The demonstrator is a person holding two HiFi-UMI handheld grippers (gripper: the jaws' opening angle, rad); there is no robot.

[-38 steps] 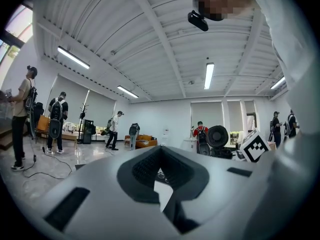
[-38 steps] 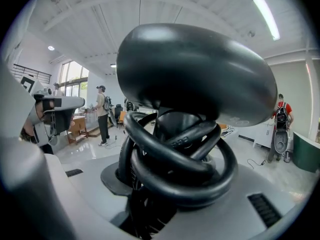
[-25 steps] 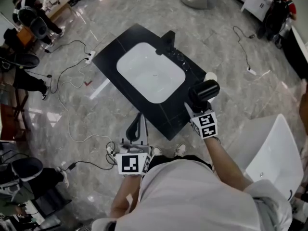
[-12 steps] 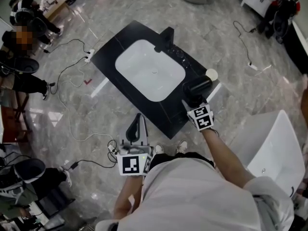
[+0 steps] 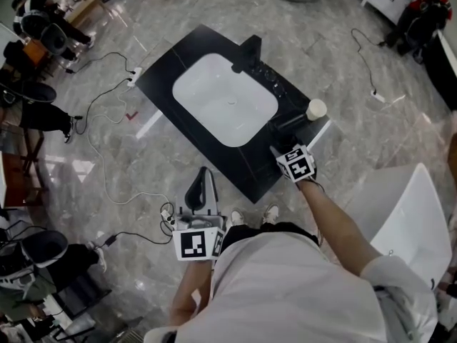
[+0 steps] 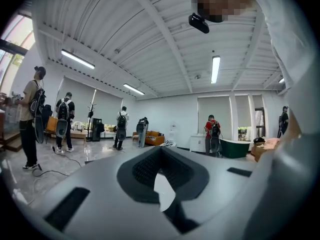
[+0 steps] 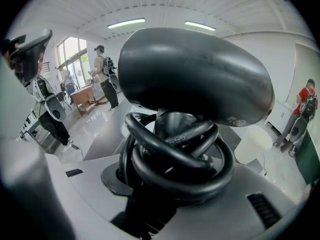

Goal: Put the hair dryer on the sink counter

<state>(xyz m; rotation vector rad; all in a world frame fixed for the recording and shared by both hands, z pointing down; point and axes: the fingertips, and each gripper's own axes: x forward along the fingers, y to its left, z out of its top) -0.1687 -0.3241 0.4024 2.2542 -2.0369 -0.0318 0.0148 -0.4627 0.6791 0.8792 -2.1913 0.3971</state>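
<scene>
At the right end of the black table (image 5: 168, 77), between the white basin (image 5: 225, 98) and a pale cup (image 5: 316, 108), the right claw (image 5: 283, 146) grips the black hair dryer (image 5: 287, 125) by its handle, which has the cord (image 7: 175, 151) wound round it; the dryer's barrel (image 7: 195, 76) lies crosswise above the jaws. Whether the dryer touches the table cannot be told. The left claw (image 5: 201, 189) is closed and empty, held level near the person's body, well apart from the table. A black faucet (image 5: 250, 52) stands behind the basin.
</scene>
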